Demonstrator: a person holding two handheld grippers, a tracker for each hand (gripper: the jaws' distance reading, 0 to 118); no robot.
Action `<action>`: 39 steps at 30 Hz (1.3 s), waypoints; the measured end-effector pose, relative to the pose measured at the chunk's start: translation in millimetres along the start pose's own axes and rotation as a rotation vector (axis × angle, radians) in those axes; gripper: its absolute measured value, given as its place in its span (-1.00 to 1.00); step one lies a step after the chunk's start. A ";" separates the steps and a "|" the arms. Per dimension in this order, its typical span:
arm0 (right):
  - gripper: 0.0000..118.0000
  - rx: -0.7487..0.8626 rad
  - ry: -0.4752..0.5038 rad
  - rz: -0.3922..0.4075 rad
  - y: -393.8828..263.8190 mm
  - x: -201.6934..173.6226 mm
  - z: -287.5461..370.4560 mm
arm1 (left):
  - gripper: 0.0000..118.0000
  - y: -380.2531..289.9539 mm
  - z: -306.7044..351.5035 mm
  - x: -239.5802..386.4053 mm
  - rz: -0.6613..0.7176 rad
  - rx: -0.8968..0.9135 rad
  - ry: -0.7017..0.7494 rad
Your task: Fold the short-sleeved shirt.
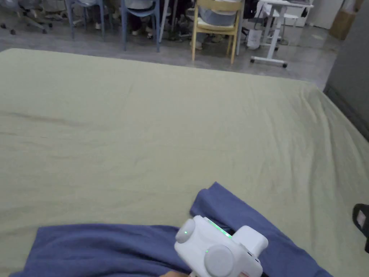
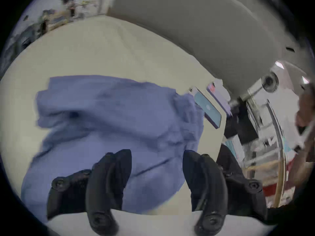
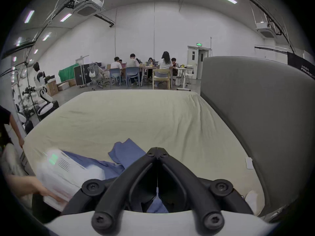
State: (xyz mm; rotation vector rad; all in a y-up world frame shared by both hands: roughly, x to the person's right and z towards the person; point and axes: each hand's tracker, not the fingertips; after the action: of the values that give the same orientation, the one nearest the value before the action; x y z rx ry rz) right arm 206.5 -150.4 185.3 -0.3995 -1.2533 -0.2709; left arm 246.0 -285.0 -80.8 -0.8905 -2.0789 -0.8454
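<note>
The blue short-sleeved shirt lies crumpled on the near part of the pale green bed, one sleeve sticking out toward the far side. The left gripper's white body hovers over the shirt, held by a hand. In the blurred left gripper view, my left gripper is open just above the shirt, nothing between its jaws. My right gripper is shut, tips together over the sheet to the right of the shirt. Blue cloth shows below its jaws.
A grey padded headboard runs along the bed's right side. Beyond the far edge stand chairs, a white table and several seated people. A dark part pokes in at the right edge.
</note>
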 end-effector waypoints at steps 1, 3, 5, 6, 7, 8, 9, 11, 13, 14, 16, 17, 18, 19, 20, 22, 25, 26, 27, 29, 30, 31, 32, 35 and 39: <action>-0.95 0.001 0.002 0.009 0.3 -2.4 0.3 | 0.16 -13.3 34.3 -15.1 0.047 0.061 0.064; -0.95 0.006 0.009 0.020 -1.0 -6.0 0.7 | -0.17 -45.1 101.3 -46.4 0.148 0.185 0.211; -0.95 0.005 0.027 0.015 -3.9 -9.9 -0.2 | -0.81 -83.7 158.6 -72.9 0.286 0.334 0.391; -0.95 -0.001 0.042 0.007 -5.6 -12.3 -1.9 | -0.81 -99.5 184.1 -89.5 0.369 0.368 0.461; -0.95 -0.012 0.053 0.001 -6.8 -15.2 -4.0 | -1.00 -114.7 205.3 -104.7 0.467 0.384 0.519; -0.95 -0.022 0.063 -0.001 -7.3 -22.0 -4.0 | -1.00 -124.6 222.3 -118.6 0.505 0.377 0.526; -0.95 -0.027 0.073 0.001 -8.4 -25.7 -5.2 | -1.00 -131.1 234.6 -128.7 0.520 0.354 0.549; -0.94 -0.037 0.084 0.018 -9.4 -34.4 -7.9 | -1.00 -137.0 249.4 -146.8 0.559 0.351 0.684; -0.95 -0.046 0.093 0.040 -8.3 -40.7 -10.5 | -1.00 -140.9 252.3 -175.0 0.656 0.325 0.732; -0.95 -0.049 0.095 0.051 -7.3 -43.2 -12.5 | -0.96 -139.0 247.6 -183.2 0.712 0.304 0.745; -0.95 -0.057 0.080 0.083 -5.8 -48.9 -16.0 | 0.12 -138.7 230.6 -219.6 0.848 0.167 0.754; -0.95 -0.063 0.061 0.111 -5.6 -51.7 -18.8 | 0.21 -139.7 218.8 -235.0 0.865 0.121 0.746; -0.95 -0.067 0.051 0.127 -6.0 -53.7 -22.2 | 0.21 -138.3 204.6 -240.4 0.851 0.089 0.728; -0.95 -0.074 0.047 0.133 -6.6 -55.3 -27.1 | 0.21 -137.5 189.4 -249.4 0.813 0.058 0.714; -0.95 -0.089 0.046 0.134 -7.0 -56.4 -32.6 | 0.21 -137.0 174.8 -258.4 0.797 0.017 0.701; -0.95 -0.120 0.052 0.128 -8.5 -57.3 -43.0 | 0.21 -137.7 151.7 -267.3 0.784 -0.045 0.685; -0.95 -0.153 0.050 0.124 -12.0 -58.9 -59.5 | 0.19 -136.1 130.1 -267.3 0.687 -0.114 0.742; -0.94 -0.164 0.046 0.127 -13.7 -60.2 -65.1 | -0.03 -133.1 133.1 -260.0 0.655 -0.100 0.758; -0.94 -0.169 0.044 0.126 -15.4 -61.1 -69.2 | -0.76 -129.6 134.3 -255.3 0.593 -0.110 0.748; -0.95 -0.190 0.057 0.105 -19.1 -60.8 -78.5 | -0.95 -124.5 138.9 -247.6 0.603 -0.057 0.636; -0.95 -0.206 0.068 0.090 -19.7 -60.0 -83.4 | -0.95 -122.3 144.0 -242.3 0.632 -0.070 0.631; -0.95 -0.215 0.069 0.080 -19.1 -58.8 -88.1 | -0.95 -118.0 145.1 -232.3 0.573 -0.078 0.660; -0.95 -0.217 0.067 0.073 -18.5 -54.8 -91.6 | -0.95 -115.1 148.7 -222.5 0.540 -0.044 0.697; -0.08 -0.268 0.047 0.023 -0.6 -40.4 -111.8 | -0.95 -107.8 177.3 -198.1 0.604 0.112 0.648; 1.00 -0.528 0.143 -0.037 1.4 -9.7 -187.0 | -0.95 -99.9 205.1 -166.1 0.617 0.267 0.632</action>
State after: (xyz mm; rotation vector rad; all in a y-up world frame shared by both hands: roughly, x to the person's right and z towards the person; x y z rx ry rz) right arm 365.5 -230.8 127.8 -0.7940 -1.0386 -0.6560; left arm 180.8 -235.0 -350.7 -0.8949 -1.2259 -0.4191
